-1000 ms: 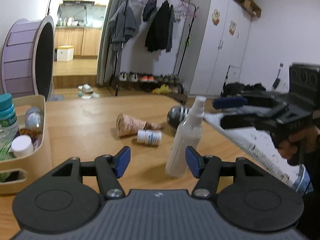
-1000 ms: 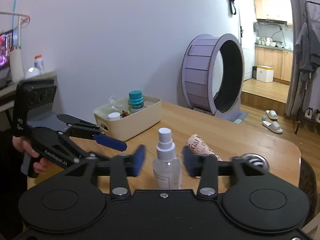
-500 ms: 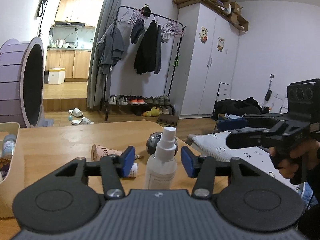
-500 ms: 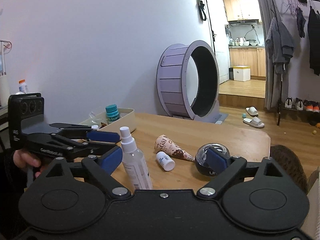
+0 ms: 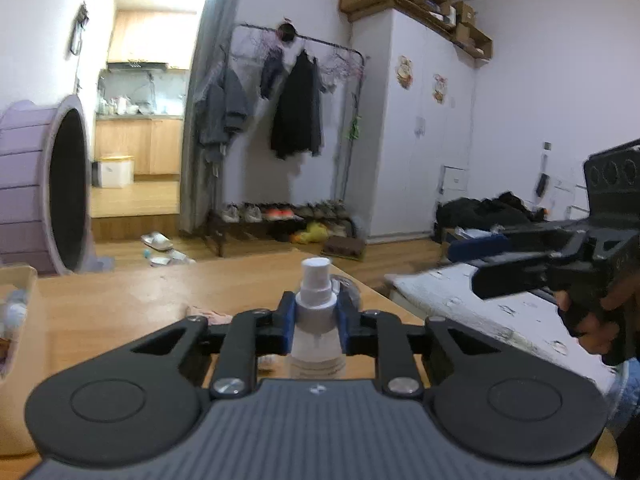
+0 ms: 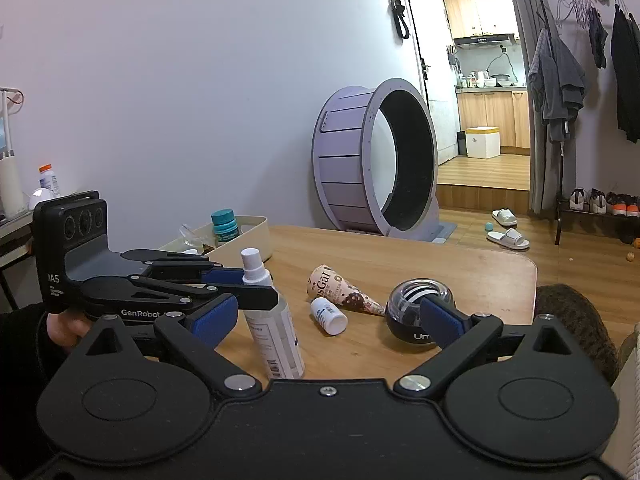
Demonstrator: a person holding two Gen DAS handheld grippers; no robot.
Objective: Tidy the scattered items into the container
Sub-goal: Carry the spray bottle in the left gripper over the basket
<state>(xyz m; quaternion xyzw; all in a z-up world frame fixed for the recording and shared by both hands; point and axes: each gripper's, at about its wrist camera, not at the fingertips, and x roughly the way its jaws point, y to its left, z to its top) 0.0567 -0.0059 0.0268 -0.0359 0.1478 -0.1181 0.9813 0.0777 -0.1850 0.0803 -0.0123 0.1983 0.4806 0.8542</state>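
My left gripper point(image 5: 316, 322) is shut on the neck of a clear spray bottle point(image 5: 317, 320) with a white nozzle, standing upright on the wooden table. The right wrist view shows the same bottle point(image 6: 272, 324) held by the left gripper point(image 6: 240, 284). My right gripper point(image 6: 326, 320) is open and empty, back from the table edge; it also shows in the left wrist view point(image 5: 480, 266). A cream container point(image 6: 244, 240) with a teal-capped bottle sits at the table's far left. A paper cone point(image 6: 340, 290), a small white bottle point(image 6: 329, 315) and a black gyro ball point(image 6: 418, 312) lie on the table.
A large purple wheel point(image 6: 376, 160) stands on the floor behind the table. A coat rack with clothes point(image 5: 280, 120) and a shoe shelf stand beyond. A white mattress point(image 5: 480, 312) lies to the right of the table point(image 6: 460, 264).
My left gripper has moved in on the spray bottle and shut on its neck. My right gripper has opened wide and stays back from the table.
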